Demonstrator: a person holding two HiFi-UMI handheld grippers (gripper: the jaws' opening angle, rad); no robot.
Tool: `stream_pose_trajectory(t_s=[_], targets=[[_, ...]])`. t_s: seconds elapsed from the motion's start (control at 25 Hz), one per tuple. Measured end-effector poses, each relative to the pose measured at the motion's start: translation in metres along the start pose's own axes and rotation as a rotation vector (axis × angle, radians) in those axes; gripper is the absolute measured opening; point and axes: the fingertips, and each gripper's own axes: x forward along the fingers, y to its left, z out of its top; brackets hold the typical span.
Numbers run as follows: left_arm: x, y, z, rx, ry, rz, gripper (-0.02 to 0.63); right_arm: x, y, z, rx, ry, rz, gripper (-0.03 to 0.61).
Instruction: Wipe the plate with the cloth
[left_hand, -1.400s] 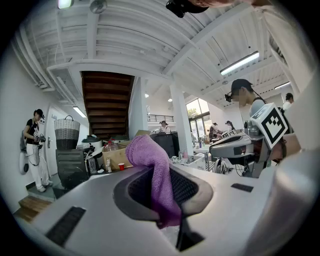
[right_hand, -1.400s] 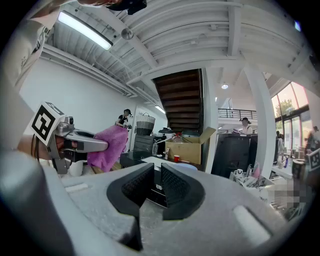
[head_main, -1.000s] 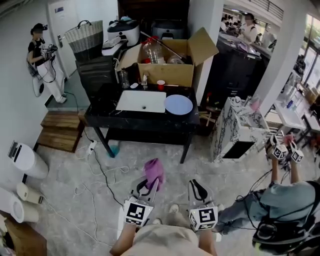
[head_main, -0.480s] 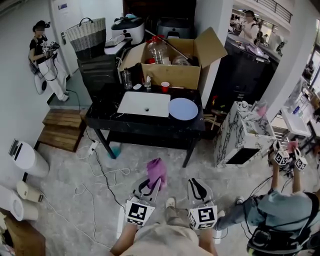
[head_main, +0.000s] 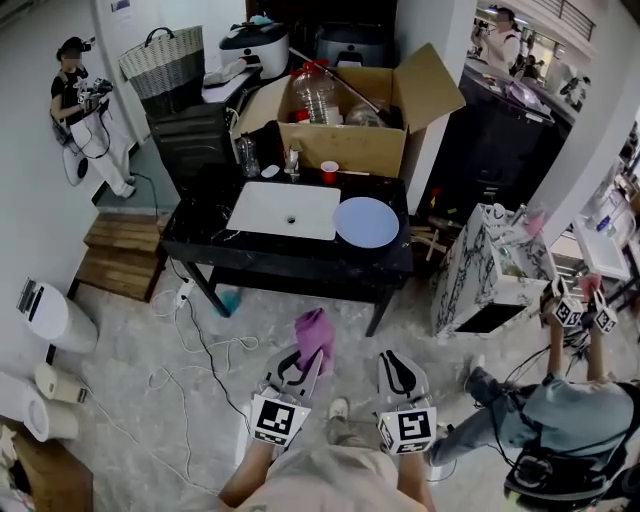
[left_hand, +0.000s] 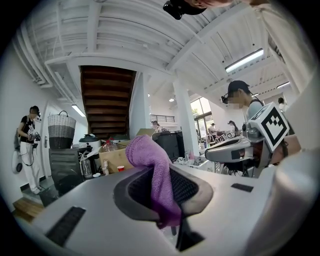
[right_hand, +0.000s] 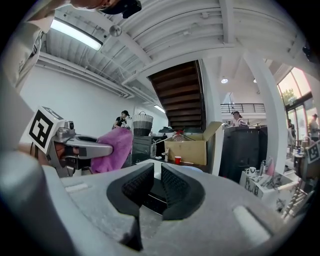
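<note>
A round light-blue plate (head_main: 366, 221) lies on the right part of a black table (head_main: 210, 238), far ahead of both grippers. My left gripper (head_main: 300, 366) is held low over the floor, shut on a purple cloth (head_main: 313, 335) that sticks up past its jaws. In the left gripper view the cloth (left_hand: 150, 162) drapes between the jaws of the left gripper (left_hand: 161, 189). My right gripper (head_main: 398, 377) hangs beside it, a little to the right. In the right gripper view the pads of the right gripper (right_hand: 156, 183) stand nearly together with nothing between them, and the cloth (right_hand: 113, 149) shows at the left.
A white rectangular tray (head_main: 283, 210) lies left of the plate, a red cup (head_main: 329, 170) and an open cardboard box (head_main: 350, 118) behind. A marble-patterned cabinet (head_main: 492, 272) stands right of the table. Cables (head_main: 200, 350) trail on the floor. A seated person (head_main: 560, 410) is at right.
The table and plate sit slightly nearer and lower in the head view. Both grippers keep their pose; the cloth stays held. The person at right has stretched a leg out.
</note>
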Motion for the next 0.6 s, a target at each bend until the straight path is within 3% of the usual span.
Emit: stream_pose_trajectory(t_s=[0.6], targets=[[0.097,0.026,0.016,0.011,0.022,0.046,0.058,0.073,-0.081,0.011,0.010,0.010,0.038,0.043]])
